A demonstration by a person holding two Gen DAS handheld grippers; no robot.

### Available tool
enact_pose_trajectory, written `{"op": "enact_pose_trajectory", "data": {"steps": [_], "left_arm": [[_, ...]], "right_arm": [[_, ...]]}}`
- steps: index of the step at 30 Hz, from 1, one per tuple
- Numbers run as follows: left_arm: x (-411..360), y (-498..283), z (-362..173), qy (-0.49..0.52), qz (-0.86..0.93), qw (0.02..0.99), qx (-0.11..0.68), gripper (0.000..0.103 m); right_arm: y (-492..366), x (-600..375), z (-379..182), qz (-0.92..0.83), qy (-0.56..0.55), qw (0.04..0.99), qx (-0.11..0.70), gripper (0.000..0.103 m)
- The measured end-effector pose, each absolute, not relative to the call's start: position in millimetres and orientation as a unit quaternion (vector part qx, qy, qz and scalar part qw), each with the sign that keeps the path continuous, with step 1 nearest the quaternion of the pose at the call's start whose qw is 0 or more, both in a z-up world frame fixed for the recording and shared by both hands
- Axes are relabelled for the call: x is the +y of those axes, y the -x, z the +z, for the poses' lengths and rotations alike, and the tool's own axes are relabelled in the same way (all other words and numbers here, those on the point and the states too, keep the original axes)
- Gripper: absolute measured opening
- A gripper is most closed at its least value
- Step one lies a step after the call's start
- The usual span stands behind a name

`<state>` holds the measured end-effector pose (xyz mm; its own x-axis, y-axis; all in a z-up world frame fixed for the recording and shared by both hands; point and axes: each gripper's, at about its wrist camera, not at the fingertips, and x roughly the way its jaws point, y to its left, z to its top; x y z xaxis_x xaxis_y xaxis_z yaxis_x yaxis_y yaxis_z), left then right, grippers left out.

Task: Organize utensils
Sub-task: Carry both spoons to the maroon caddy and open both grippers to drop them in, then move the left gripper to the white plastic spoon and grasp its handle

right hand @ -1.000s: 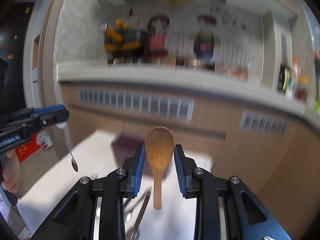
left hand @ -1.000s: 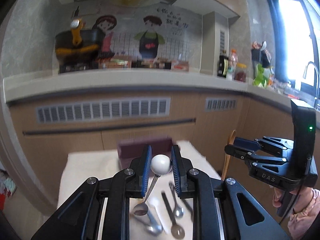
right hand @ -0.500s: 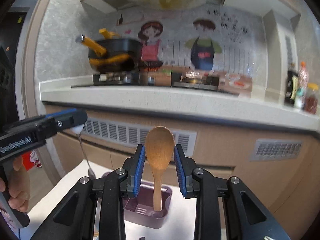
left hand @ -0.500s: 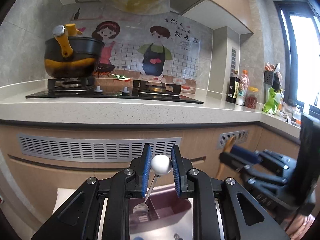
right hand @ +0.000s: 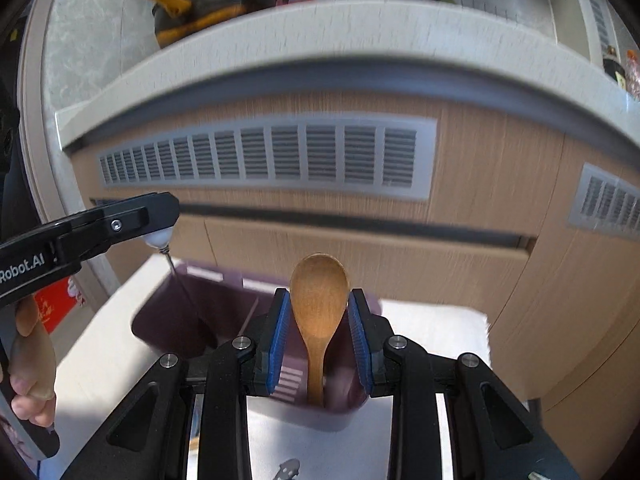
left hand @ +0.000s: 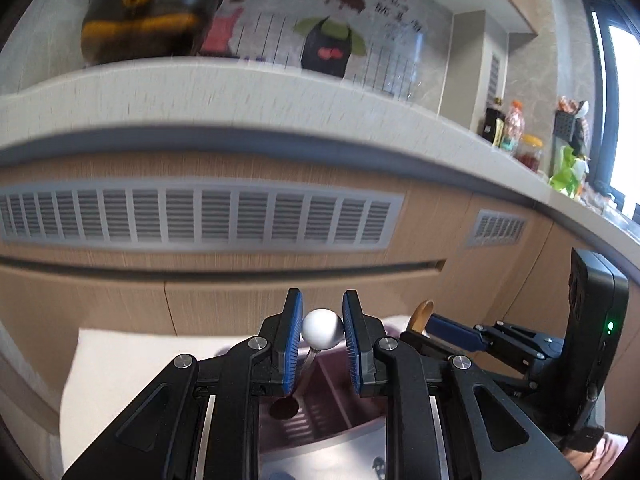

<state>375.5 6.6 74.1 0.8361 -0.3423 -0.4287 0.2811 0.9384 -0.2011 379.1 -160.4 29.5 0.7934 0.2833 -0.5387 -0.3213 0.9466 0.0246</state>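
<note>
My left gripper (left hand: 322, 332) is shut on the white ball end of a metal spoon (left hand: 321, 327), whose bowl hangs down into the purple utensil holder (left hand: 320, 412). My right gripper (right hand: 319, 320) is shut on a wooden spoon (right hand: 319, 300), bowl up, its handle reaching down into the right part of the purple holder (right hand: 176, 320). In the right wrist view the left gripper (right hand: 158, 236) holds its spoon over the holder's left compartment. In the left wrist view the right gripper (left hand: 424, 322) is just to the right.
The holder stands on a white cloth-covered table (right hand: 432, 328) in front of wooden kitchen cabinets with vents (left hand: 200, 216). A utensil tip (right hand: 288, 468) lies on the cloth near me. A pot (right hand: 208, 4) and bottles (left hand: 512, 128) stand on the counter above.
Both grippers have lowered toward the purple holder with their spoons. The spoon ends now reach into the holder's compartments.
</note>
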Motion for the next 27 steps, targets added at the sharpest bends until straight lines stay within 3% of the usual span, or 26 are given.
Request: {"op": "enact_pose_trajectory", "data": {"steps": [10, 14, 15, 17, 19, 21, 27], "left_arm": [[9.9, -380.1, 30.1, 0.076, -0.147, 0.943, 0.287, 0.022], [16.7, -362.9, 33.7, 0.079, -0.138, 0.945, 0.286, 0.025], [19.3, -355.5, 34.5, 0.082, -0.135, 0.945, 0.287, 0.028], [25.2, -344.1, 35.4, 0.09, -0.13, 0.944, 0.291, 0.048], [31.9, -329.7, 34.2, 0.099, -0.12, 0.943, 0.296, 0.06], [37.1, -316.3, 31.4, 0.096, -0.111, 0.942, 0.303, 0.061], [49.6, -274.3, 4.2, 0.094, -0.072, 0.936, 0.331, 0.082]], "right_arm": [[-374.4, -158.8, 21.6, 0.161, 0.037, 0.94, 0.298, 0.029], [-353.6, -162.4, 35.8, 0.156, 0.04, 0.946, 0.281, 0.041], [-346.9, -163.1, 39.1, 0.153, 0.04, 0.947, 0.279, 0.049], [-330.1, -166.2, 43.6, 0.145, 0.042, 0.95, 0.273, 0.062], [-315.5, -168.3, 46.1, 0.133, 0.048, 0.953, 0.269, 0.071], [-298.9, -169.6, 44.2, 0.115, 0.063, 0.954, 0.268, 0.086], [-264.0, -169.1, 15.0, 0.085, 0.1, 0.946, 0.296, 0.099]]}}
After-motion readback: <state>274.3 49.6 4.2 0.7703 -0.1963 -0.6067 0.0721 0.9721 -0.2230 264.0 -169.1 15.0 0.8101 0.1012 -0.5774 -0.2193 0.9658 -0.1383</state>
